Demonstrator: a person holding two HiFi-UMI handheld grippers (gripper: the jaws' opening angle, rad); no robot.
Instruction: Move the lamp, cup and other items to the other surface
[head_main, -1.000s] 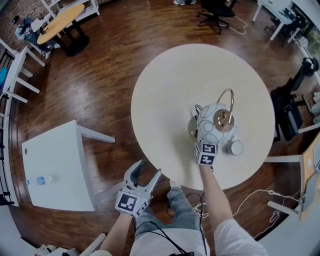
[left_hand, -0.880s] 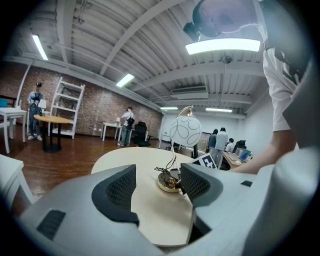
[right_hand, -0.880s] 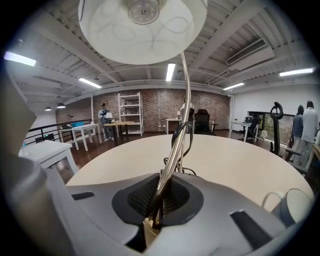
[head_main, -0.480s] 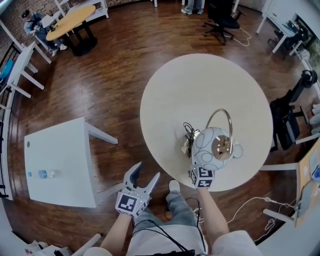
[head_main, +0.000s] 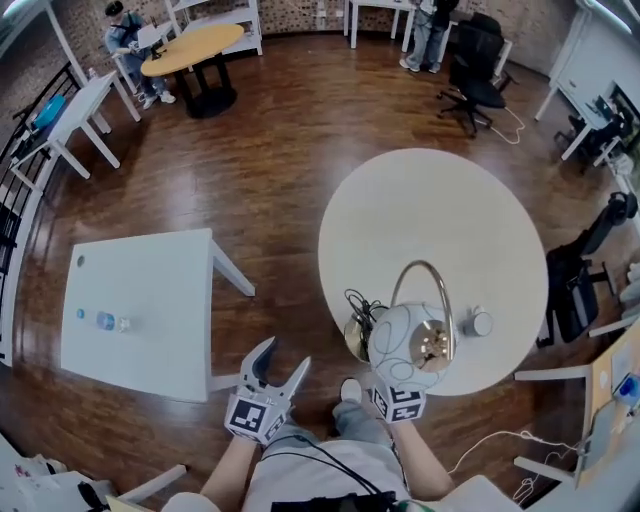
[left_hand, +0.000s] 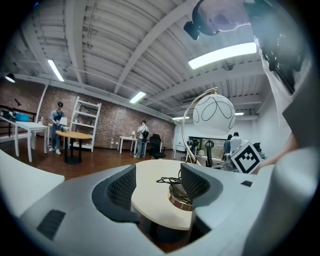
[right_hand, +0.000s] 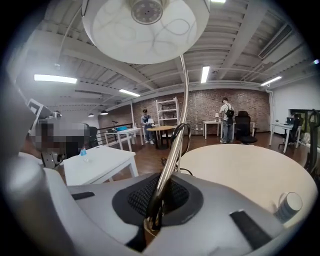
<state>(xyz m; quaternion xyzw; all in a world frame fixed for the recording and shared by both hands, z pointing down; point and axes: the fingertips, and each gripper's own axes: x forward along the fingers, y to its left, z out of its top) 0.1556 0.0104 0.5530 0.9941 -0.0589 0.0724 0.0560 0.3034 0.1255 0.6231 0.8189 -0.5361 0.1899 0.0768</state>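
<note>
A lamp with a white globe shade (head_main: 405, 345), an arched gold stem (head_main: 425, 270) and a round metal base (head_main: 357, 337) is over the near edge of the round table (head_main: 440, 210). A black cord lies coiled on the base. My right gripper (right_hand: 159, 200) is shut on the stem low down, and its marker cube (head_main: 398, 403) shows below the shade. The cup (head_main: 481, 323) stands on the round table to the lamp's right. My left gripper (head_main: 283, 357) is open and empty over the floor, left of the lamp. In the left gripper view the base (left_hand: 180, 197) shows between the jaws.
A white square table (head_main: 150, 290) stands to the left with a small bottle (head_main: 105, 320) on it. Wooden floor lies between the two tables. Black office chairs (head_main: 575, 290) stand at the right. People, an oval wooden table (head_main: 190, 50) and shelves are at the far side.
The lamp has travelled with my right gripper from beside the cup toward the round table's near left edge. The cup stayed put. The white table has come further into view.
</note>
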